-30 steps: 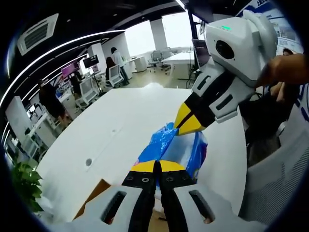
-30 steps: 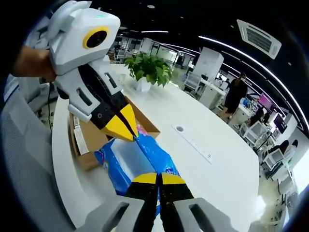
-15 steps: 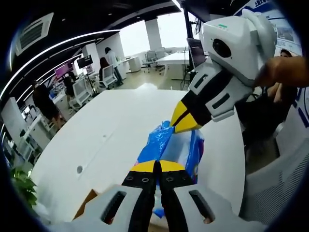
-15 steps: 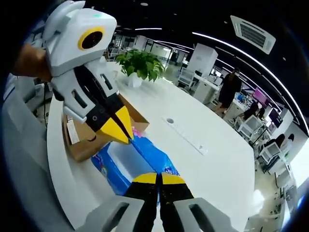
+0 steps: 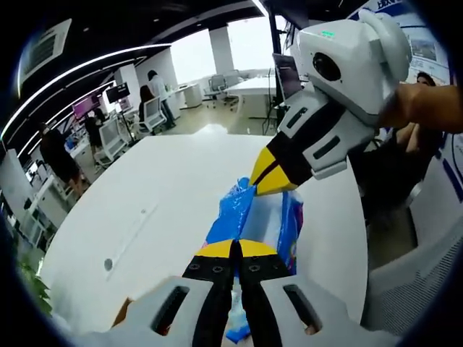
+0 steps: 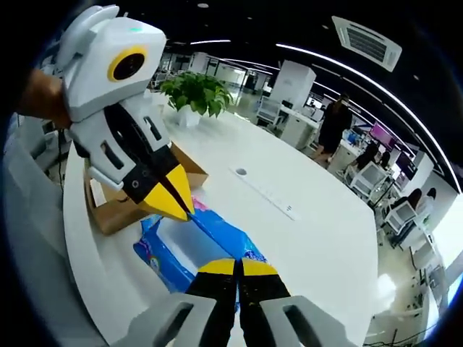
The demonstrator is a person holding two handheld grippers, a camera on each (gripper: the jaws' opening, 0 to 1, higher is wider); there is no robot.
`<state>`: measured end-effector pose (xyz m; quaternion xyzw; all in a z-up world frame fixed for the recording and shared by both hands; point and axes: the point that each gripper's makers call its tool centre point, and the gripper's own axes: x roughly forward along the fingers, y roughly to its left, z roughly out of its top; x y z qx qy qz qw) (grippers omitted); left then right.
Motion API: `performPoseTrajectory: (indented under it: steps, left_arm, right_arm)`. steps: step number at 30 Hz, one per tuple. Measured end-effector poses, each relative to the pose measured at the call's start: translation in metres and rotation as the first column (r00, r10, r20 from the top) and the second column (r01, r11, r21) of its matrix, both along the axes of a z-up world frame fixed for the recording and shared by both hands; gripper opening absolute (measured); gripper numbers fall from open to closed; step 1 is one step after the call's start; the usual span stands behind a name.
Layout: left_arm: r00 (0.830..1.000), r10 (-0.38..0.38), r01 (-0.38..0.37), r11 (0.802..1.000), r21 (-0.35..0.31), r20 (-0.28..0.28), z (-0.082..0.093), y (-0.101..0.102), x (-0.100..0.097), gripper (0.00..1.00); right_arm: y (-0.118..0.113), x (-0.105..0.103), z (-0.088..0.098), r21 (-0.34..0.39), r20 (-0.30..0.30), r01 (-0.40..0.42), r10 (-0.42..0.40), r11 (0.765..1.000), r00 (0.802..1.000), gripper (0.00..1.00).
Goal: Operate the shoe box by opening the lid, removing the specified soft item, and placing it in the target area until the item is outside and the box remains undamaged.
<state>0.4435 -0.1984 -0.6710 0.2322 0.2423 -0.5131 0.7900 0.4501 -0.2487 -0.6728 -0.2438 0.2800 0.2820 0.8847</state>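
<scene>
No text, brand or number could be read in either view. The blue plastic package carried a small round printed mark near its end in the right gripper view — too small and blurred to make out — and the cardboard shoe box bore a white label whose print was illegible. In the left gripper view a white board with blue lettering stood at the upper right edge, its characters cut off and unreadable.
</scene>
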Motion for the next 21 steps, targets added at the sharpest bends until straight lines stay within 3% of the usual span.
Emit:
performPoseTrajectory:
  steps: [21]
  left_arm:
    - [0.998, -0.046, 0.046, 0.999, -0.012, -0.051, -0.027, -0.041, 0.010, 0.00]
  right_arm:
    - [-0.037, 0.009, -0.022, -0.028, -0.036, 0.050, -0.051, 0.998, 0.998, 0.00]
